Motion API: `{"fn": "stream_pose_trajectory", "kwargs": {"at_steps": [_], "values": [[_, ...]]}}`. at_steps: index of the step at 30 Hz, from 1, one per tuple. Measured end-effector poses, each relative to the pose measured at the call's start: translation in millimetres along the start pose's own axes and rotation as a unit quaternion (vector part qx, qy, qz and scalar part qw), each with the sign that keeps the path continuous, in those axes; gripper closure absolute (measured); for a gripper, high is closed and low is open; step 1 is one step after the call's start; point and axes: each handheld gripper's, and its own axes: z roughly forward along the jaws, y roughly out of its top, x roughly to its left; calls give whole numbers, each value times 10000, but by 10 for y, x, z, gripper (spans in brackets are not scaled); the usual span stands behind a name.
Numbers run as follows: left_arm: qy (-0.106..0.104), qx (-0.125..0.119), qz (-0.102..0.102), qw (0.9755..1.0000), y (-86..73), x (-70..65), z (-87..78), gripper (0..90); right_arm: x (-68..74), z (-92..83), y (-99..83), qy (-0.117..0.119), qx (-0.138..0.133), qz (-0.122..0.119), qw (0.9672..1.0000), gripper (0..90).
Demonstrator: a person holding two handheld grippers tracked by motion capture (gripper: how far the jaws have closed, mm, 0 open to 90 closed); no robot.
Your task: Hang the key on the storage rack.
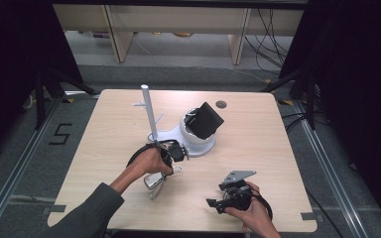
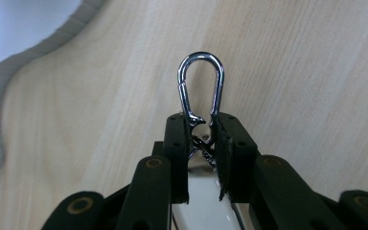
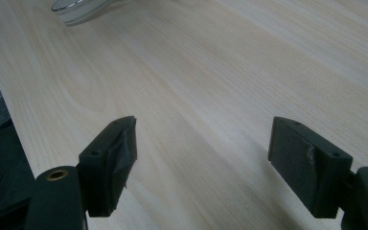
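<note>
My left gripper (image 2: 202, 125) is shut on the lower end of a chrome carabiner clip (image 2: 201, 81), whose loop sticks out past the jaws over the wooden table (image 2: 306, 72). A shiny silver body (image 2: 206, 201) hangs from the clip beneath the jaws. In the high view, the left gripper (image 1: 167, 163) sits just in front of the white stand, with the silver object (image 1: 153, 181) below the hand. My right gripper (image 3: 202, 148) is open over bare wood, nothing between its jaws. The high view shows the right gripper (image 1: 217, 203) near the table's front edge.
A white stand (image 1: 148, 111) with a tall post rises from a white base (image 1: 198, 141) that carries a tilted black box (image 1: 206, 120). The base's curved edge (image 2: 9, 72) lies close to the left gripper. A round hole (image 1: 221, 104) sits near the table's far edge.
</note>
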Motion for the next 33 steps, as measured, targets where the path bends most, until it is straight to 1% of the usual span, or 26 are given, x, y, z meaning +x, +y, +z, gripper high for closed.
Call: {"fn": "stream_pose_trajectory", "kwargs": {"at_steps": [1, 2, 3, 4, 5, 7, 8, 9, 13, 14, 15, 16, 17, 19, 20, 21, 22, 23, 24, 25, 26, 27, 29, 30, 32, 33], "values": [[72, -42, -47, 10000, -25, 19, -49, 751, 1, 22, -14, 3, -51, -1, 10000, 262], [108, -76, -113, 9998, -70, 55, -148, 751, -2, 24, -16, 20, -32, 17, 10000, 261], [108, -76, -113, 9998, -70, 55, -148, 751, -2, 24, -16, 20, -32, 17, 10000, 261], [167, -130, -176, 9996, -104, 80, -225, 751, -6, 15, -11, 28, 28, 13, 10000, 261], [161, -175, -218, 9995, -135, 96, -281, 751, -5, 14, -11, 35, 29, 47, 10000, 261], [214, -205, -279, 9992, -197, 138, -395, 751, -4, 23, -18, 45, -36, 42, 10000, 261], [268, -331, -377, 9984, -256, 179, -495, 751, -12, 13, -14, 31, 34, 22, 10000, 261], [268, -331, -377, 9984, -256, 179, -495, 751, -12, 13, -14, 31, 34, 22, 10000, 261], [336, -361, -497, 9975, -392, 269, -753, 751, -19, 21, -21, 25, 50, 67, 10000, 261], [405, -414, -586, 9966, -455, 310, -853, 751, -21, 20, -24, 25, 50, 75, 10000, 261], [405, -414, -586, 9966, -455, 310, -853, 751, -21, 20, -24, 25, 50, 75, 10000, 261], [480, -432, -691, 9955, -528, 344, -951, 751, -18, 23, -22, 39, 39, 82, 10000, 261], [480, -432, -691, 9955, -528, 344, -951, 752, -18, 23, -22, 39, 39, 82, 10000, 261], [519, -382, -754, 9951, -598, 383, -1039, 751, -12, 37, -28, 49, 6, 89, 9999, 261], [582, -376, -792, 9944, -638, 412, -1096, 751, -16, 28, -24, 41, 79, 61, 9999, 261], [602, -384, -837, 9939, -672, 437, -1140, 751, -17, 42, -25, 43, 17, 94, 9999, 262], [608, -404, -891, 9933, -705, 458, -1182, 751, -21, 43, -21, 39, 25, 98, 9999, 261], [626, -434, -989, 9922, -761, 495, -1251, 751, -10, 46, -26, 52, 48, 170, 9998, 261], [626, -434, -989, 9922, -761, 495, -1251, 751, -10, 46, -26, 52, 48, 170, 9998, 261], [630, -511, -1098, 9906, -798, 525, -1299, 751, -17, 49, -29, 55, 30, 122, 9999, 261], [718, -577, -1224, 9882, -863, 589, -1387, 751, -25, 33, -24, 61, 124, 72, 9999, 262], [718, -577, -1224, 9882, -863, 589, -1387, 751, -25, 33, -24, 61, 124, 72, 9999, 262], [773, -603, -1322, 9864, -912, 637, -1455, 751, -22, 42, -23, 51, 88, 46, 9999, 261], [790, -556, -1322, 9865, -932, 665, -1487, 751, -16, 45, -24, 59, 111, 69, 9999, 261], [872, -590, -1426, 9842, -965, 716, -1545, 751, -18, 54, -28, 61, 137, 73, 9999, 261], [881, -634, -1464, 9833, -974, 730, -1563, 751, -19, 69, -32, 59, 73, 90, 9999, 262]]}}
